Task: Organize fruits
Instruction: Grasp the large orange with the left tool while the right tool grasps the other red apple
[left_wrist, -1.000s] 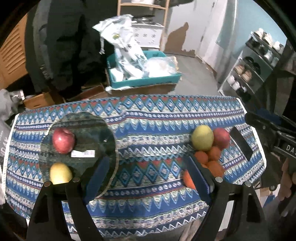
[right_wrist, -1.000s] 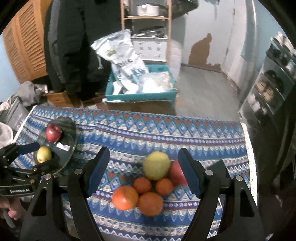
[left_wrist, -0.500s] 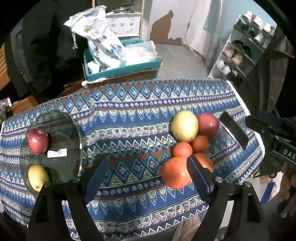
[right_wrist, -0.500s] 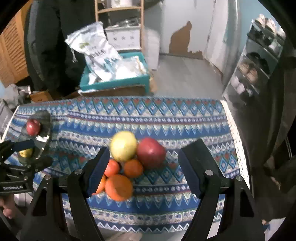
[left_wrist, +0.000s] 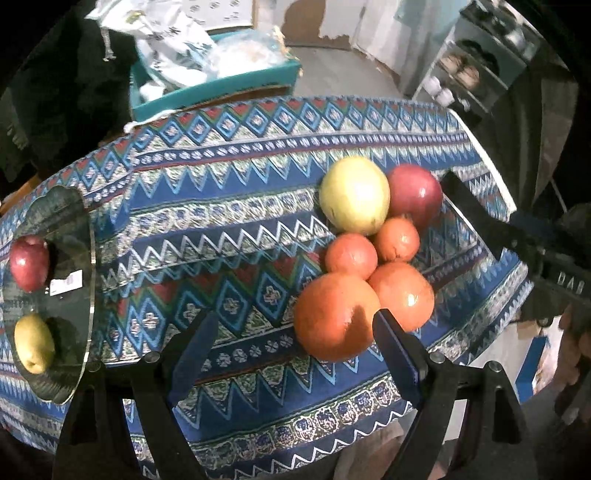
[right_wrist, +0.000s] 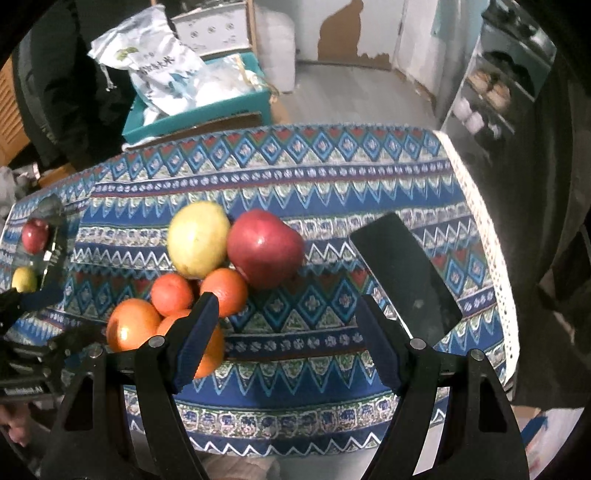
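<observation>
Phone (right_wrist: 406, 280) right of red apple (right_wrist: 264, 253) | teal crate (right_wrist: 199, 110) beyond table

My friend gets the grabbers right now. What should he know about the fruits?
Left gripper: open, holding nothing, pointing at the fruit pile.
Right gripper: open, holding nothing, just right of the pile.
On the glass plate at the left end of the table: one red apple and one yellow fruit. That part looks done.
Left in the pile on the tablecloth: big yellow fruit, big red apple, four oranges.
A black phone lies to the right of the pile; probably best kept clear of.
</observation>
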